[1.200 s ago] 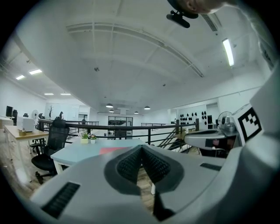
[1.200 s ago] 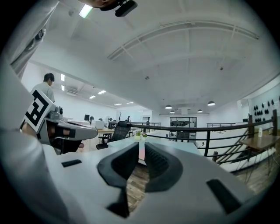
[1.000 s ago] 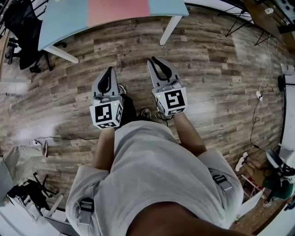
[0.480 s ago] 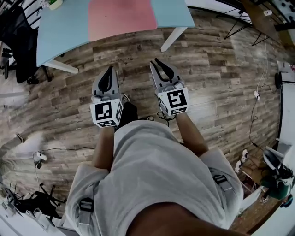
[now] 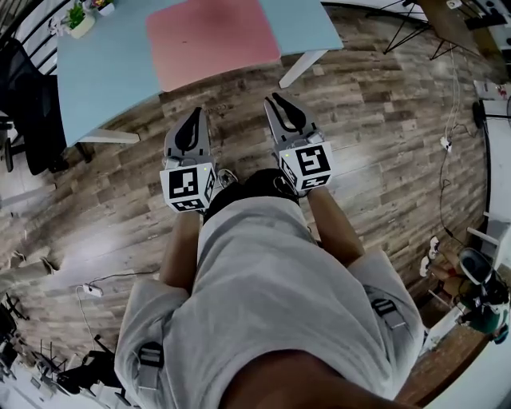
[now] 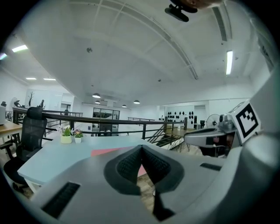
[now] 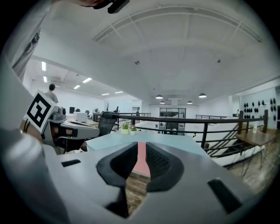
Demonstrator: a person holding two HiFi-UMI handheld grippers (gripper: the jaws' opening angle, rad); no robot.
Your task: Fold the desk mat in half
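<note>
1. One pink desk mat (image 5: pixel 211 40) lies flat on the table (image 5: pixel 104 80), well ahead of my fingertips; single or doubled, unclear.
2. Left gripper (image 5: pixel 193 116) pinched together; right gripper (image 5: pixel 277 100) has just been opening, gap narrow; both empty.
3. I'd keep both level, square to its near edge.

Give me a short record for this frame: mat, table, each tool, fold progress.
desk mat: pink, flat, unfolded on table
table: light blue, potted plants at far corner
left tool: jaws together, empty
right tool: jaws slightly apart, just been opening, nothing between
contact: neither tool at the mat, both over wooden floor
fold: not begun
</note>
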